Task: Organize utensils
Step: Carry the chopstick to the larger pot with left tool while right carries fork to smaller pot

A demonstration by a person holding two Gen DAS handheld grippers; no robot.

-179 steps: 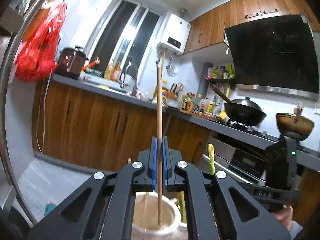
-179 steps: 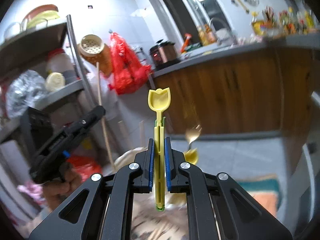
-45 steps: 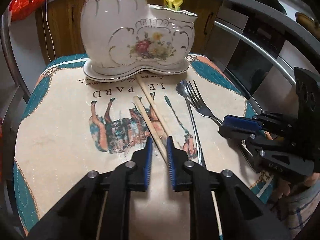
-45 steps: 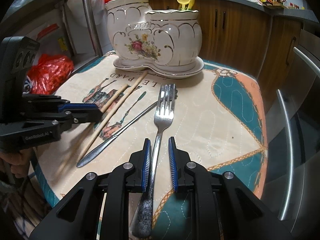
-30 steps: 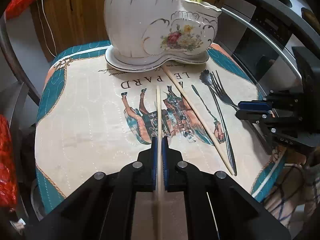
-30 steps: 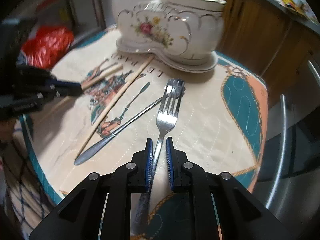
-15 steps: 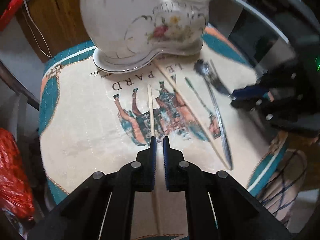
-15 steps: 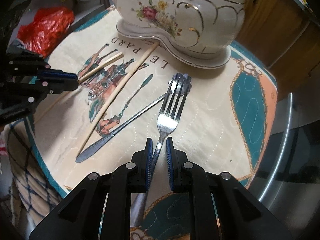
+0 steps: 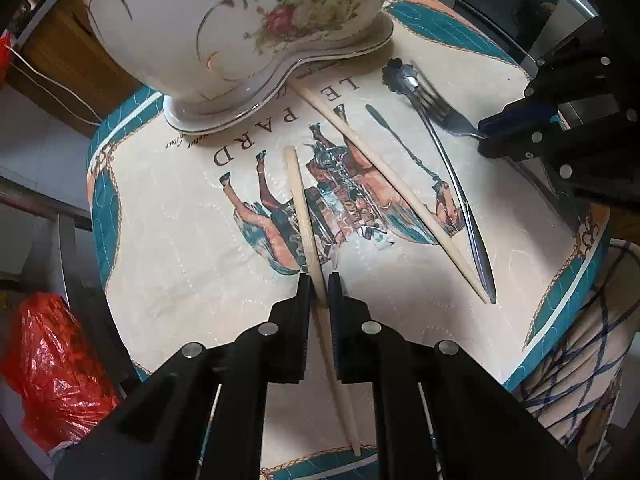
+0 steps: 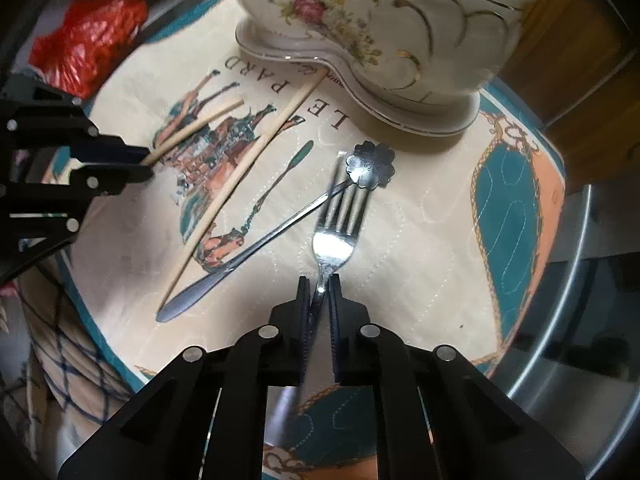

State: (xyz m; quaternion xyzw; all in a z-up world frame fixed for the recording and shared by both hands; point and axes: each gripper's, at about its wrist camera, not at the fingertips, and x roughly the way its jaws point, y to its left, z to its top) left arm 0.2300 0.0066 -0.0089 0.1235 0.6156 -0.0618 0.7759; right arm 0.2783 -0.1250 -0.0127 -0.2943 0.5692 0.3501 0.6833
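While both point steeply down, left gripper (image 9: 318, 286) is clamped on chopstick (image 9: 301, 204), right gripper (image 10: 319, 290) on fork (image 10: 334, 236); "LE PARD" is read on mat (image 9: 168, 240).

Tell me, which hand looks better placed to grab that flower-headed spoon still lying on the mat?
Neither is free: the left gripper is shut on a chopstick, the right gripper on the fork. Probably the right afterwards, since the spoon crosses the fork's tines just ahead of it.

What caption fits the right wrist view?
Right gripper shut on fork handle; left gripper clamps a chopstick before the ceramic holder.
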